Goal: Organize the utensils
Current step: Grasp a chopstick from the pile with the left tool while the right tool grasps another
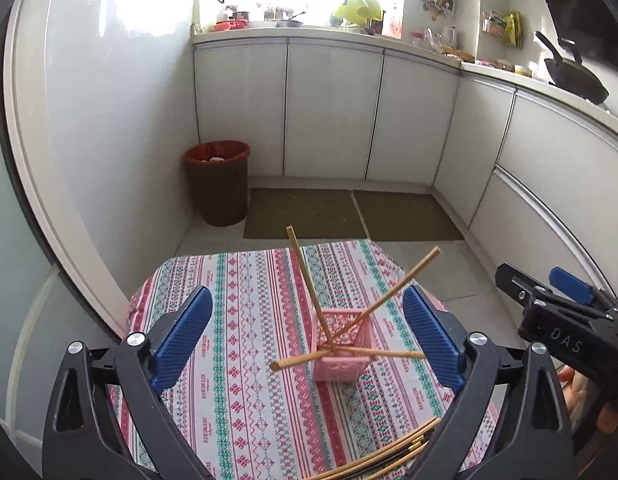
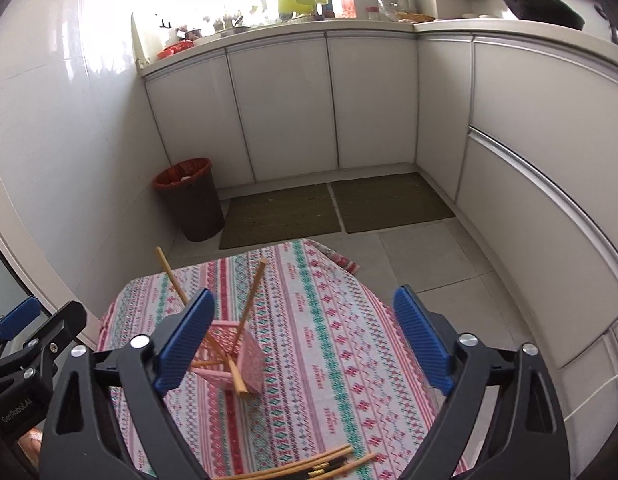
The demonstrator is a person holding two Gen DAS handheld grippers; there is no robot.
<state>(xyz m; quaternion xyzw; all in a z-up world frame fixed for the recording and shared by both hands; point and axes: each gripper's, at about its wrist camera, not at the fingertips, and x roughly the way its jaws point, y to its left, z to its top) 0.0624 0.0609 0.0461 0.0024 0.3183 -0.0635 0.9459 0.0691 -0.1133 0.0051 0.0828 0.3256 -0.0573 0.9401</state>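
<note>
A pink lattice holder (image 1: pixel 343 364) (image 2: pixel 251 360) stands on the table with the striped patterned cloth (image 1: pixel 237 320) (image 2: pixel 349 360). Three wooden chopsticks (image 1: pixel 309 280) (image 2: pixel 251 300) stick out of it at splayed angles, one lying almost flat across its rim. More loose chopsticks (image 1: pixel 393 456) (image 2: pixel 309 466), some with dark ends, lie at the table's near edge. My left gripper (image 1: pixel 307 292) (image 2: pixel 41 316) is open above and just short of the holder, with nothing between its blue pads. My right gripper (image 2: pixel 305 296) (image 1: pixel 537 280) is open too, to the holder's right, and empty.
On the floor past the table stand a dark bin with a red liner (image 1: pixel 219 184) (image 2: pixel 189 200) and two green mats (image 1: pixel 349 212) (image 2: pixel 333 208). White cabinets (image 1: pixel 329 112) line the back and right. A black pan (image 1: pixel 569 76) sits on the counter.
</note>
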